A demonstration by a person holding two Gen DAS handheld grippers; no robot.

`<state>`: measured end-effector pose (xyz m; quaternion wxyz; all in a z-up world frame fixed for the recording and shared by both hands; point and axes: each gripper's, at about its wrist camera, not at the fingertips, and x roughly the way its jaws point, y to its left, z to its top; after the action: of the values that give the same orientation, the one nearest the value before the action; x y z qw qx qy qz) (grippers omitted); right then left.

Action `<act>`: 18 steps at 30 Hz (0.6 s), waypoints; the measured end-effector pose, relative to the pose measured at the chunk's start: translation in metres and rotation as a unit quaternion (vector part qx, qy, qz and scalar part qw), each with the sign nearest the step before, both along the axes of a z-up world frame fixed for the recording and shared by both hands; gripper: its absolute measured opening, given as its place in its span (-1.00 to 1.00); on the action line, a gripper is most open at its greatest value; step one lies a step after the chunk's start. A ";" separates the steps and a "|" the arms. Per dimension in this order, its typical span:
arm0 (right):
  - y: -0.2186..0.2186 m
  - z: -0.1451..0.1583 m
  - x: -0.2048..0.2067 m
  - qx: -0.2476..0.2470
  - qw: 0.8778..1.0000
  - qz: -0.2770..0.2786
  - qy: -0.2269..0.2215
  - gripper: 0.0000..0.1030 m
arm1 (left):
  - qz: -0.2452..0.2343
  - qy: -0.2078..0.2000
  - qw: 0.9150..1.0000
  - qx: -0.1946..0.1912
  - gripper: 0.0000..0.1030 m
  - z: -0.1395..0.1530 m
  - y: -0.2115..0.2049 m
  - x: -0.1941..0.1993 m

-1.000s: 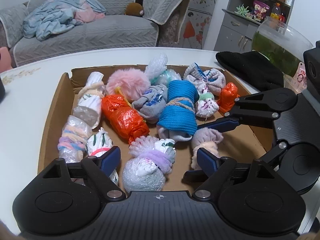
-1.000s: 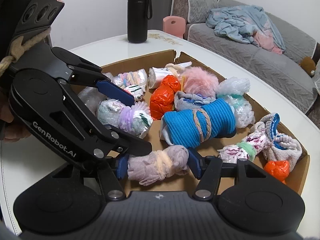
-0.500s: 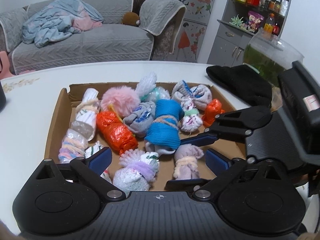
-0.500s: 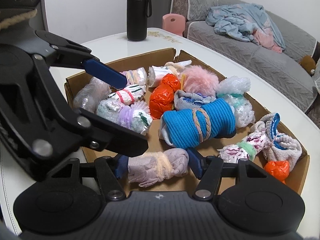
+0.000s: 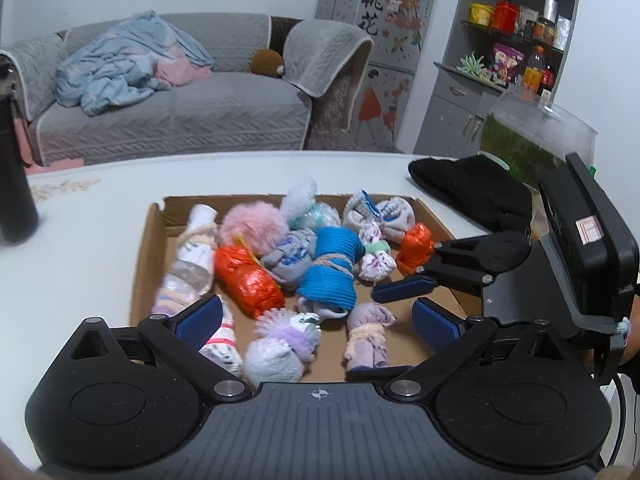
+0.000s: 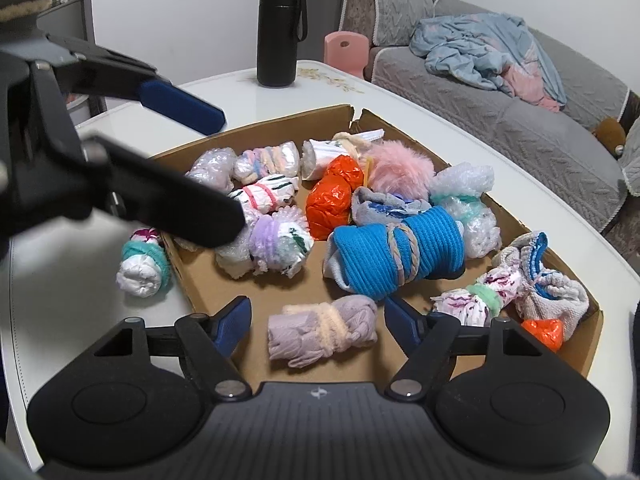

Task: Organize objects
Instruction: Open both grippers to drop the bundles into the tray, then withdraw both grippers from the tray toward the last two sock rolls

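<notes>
A shallow cardboard tray [image 5: 148, 248] [image 6: 280, 124] on the white table holds several banded bundles of socks, bubble wrap and plastic. A lilac sock bundle [image 6: 320, 336] [image 5: 366, 336] tied with a cream band lies on the tray floor near its front edge. My right gripper [image 6: 318, 322] straddles it with its jaws opening, and both blue pads stand clear of it. My left gripper [image 5: 318, 320] hangs above the tray's near left part, open wide with nothing gripped. A white bundle with a teal band [image 6: 142, 264] lies on the table just outside the tray.
A black bottle [image 6: 280, 24] stands on the table beyond the tray. A black cloth [image 5: 472, 192] and a clear tank [image 5: 532, 136] sit at the table's right side. Behind are a grey sofa [image 5: 180, 120] and a pink stool [image 6: 346, 52].
The right jaws have spread off the lilac bundle, which now lies free on the tray floor. The left gripper has opened wider and lifted up and back from the tray.
</notes>
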<state>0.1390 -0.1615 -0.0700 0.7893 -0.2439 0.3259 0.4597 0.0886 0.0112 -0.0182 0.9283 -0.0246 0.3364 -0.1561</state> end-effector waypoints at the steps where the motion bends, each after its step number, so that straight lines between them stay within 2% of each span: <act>1: 0.000 0.001 -0.001 0.001 1.000 -0.001 0.000 0.37 | 0.002 -0.002 1.000 0.002 0.98 0.001 0.002 -0.002; 10: -0.006 0.015 -0.015 0.013 1.000 -0.008 -0.013 0.41 | 0.018 -0.009 1.000 0.022 0.98 0.005 0.011 -0.023; 18: -0.031 0.030 -0.049 0.050 0.998 -0.035 -0.029 0.58 | 0.038 -0.020 0.998 0.043 0.99 -0.001 0.028 -0.055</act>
<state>0.0902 -0.1922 -0.0402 0.8250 -0.2058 0.2882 0.4404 0.0333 0.0392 -0.0196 0.9405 0.0057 0.3226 -0.1062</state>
